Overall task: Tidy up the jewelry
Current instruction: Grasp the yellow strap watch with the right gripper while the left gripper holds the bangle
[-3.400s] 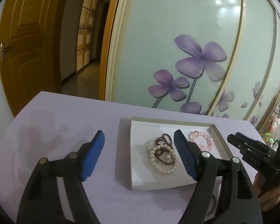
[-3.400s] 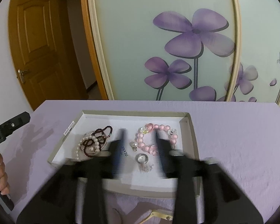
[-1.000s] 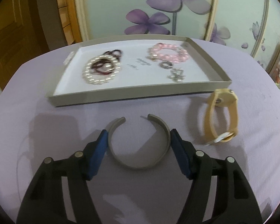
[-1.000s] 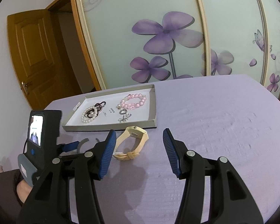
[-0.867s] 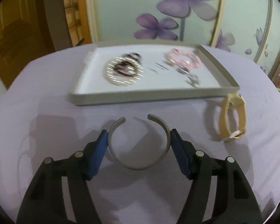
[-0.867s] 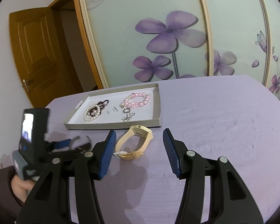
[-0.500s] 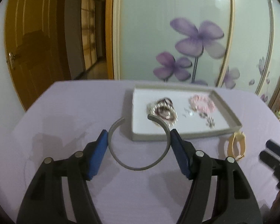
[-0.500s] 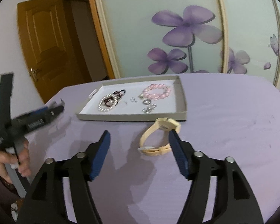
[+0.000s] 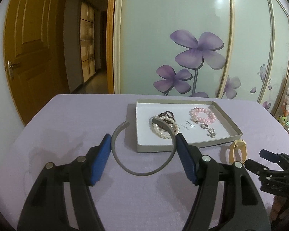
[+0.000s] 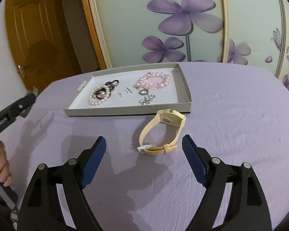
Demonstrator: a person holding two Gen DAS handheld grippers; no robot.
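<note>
Both tools have the same build. The left gripper (image 9: pixel 142 146) has two black plastic arms with long cut-out slots, silver round rivets at the joints, and blue ribbed pads (image 9: pixel 101 159) on the inner faces. The right gripper (image 10: pixel 144 154) has the same black arms, silver rivets and blue pads (image 10: pixel 194 161). The left gripper's black body carries small white lettering, too small to read.

Tray (image 9: pixel 224 115) print too small — pearl bracelet (image 9: pixel 164 132) partly behind cuff (image 9: pixel 140 170).
</note>
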